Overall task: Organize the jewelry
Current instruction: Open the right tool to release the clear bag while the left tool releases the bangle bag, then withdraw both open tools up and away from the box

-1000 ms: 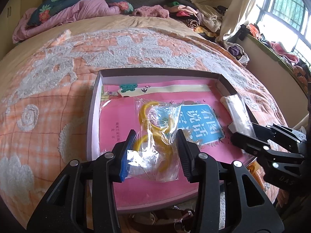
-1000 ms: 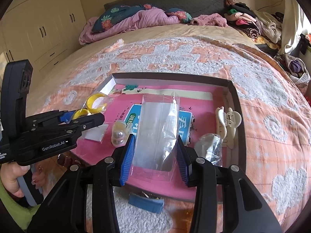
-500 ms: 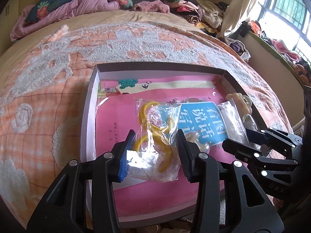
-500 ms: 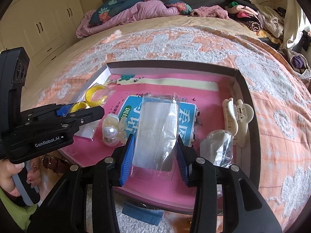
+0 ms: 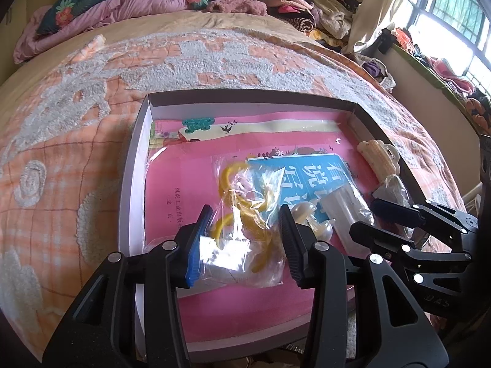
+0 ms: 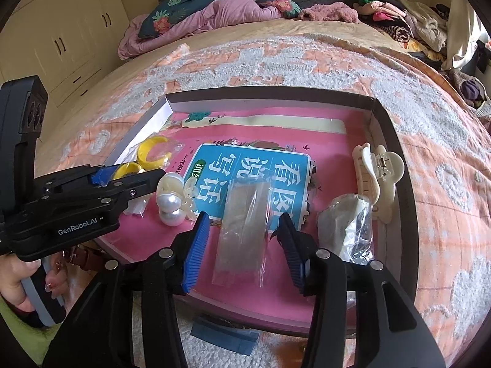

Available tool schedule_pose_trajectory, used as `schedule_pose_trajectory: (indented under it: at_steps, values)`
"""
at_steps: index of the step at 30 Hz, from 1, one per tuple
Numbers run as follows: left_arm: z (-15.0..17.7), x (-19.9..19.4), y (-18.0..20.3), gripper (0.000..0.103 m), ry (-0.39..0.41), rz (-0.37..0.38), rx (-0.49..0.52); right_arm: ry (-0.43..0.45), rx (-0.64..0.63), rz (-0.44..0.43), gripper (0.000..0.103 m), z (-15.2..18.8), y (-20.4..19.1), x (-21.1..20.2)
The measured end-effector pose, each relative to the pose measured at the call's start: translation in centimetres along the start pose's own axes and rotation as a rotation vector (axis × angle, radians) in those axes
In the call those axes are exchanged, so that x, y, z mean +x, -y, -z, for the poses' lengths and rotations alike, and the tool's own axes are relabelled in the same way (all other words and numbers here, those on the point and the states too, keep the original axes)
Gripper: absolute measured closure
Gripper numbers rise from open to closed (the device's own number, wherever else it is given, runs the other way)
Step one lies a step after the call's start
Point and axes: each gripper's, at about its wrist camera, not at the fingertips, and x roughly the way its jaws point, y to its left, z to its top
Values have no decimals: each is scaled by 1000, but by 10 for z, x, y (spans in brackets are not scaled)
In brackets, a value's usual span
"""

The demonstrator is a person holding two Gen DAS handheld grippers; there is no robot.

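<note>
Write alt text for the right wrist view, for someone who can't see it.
The right gripper has just opened its fingers around an empty clear bag lying in a pink-lined tray on a bed. Nearby lie a pearl hair clip, a cream claw clip and a crumpled bag.

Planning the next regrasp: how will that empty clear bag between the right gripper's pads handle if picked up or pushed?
The empty clear bag is thin film lying flat on the pink tray, so probably floppy and very light. Its glossy surface suggests that it may slip along the tray rather than lift. The right hand-held gripper has just been opening and its pads stand clear of the bag.
</note>
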Motion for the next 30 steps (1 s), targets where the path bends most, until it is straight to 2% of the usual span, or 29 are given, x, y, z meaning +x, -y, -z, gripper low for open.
schedule_pose_trajectory:
  at_steps: [7, 12, 17, 21, 23, 26, 30]
  values:
    - [1, -2, -1, 67, -1, -4, -6, 11, 17, -6, 43, 0, 1, -6]
    - [1, -6, -1, 63, 3, -6, -11, 14, 21, -4, 39, 1, 1, -10]
    - [0, -10, -2, 61, 7, -11, -12, 27, 32, -1, 31, 1, 1, -16]
    - [-2, -15, -2, 52, 12, -18, -14, 36, 42, 1, 26, 1, 3, -21]
    - [-2, -18, -2, 49, 15, -19, -17, 43, 48, 0, 20, 1, 3, -23]
    - [-3, -23, -1, 44, 18, -12, -22, 59, 54, -7, 15, 1, 4, -29]
    - [-4, -32, -1, 31, 32, -17, -30, 71, 58, -6, 14, 2, 4, -36]
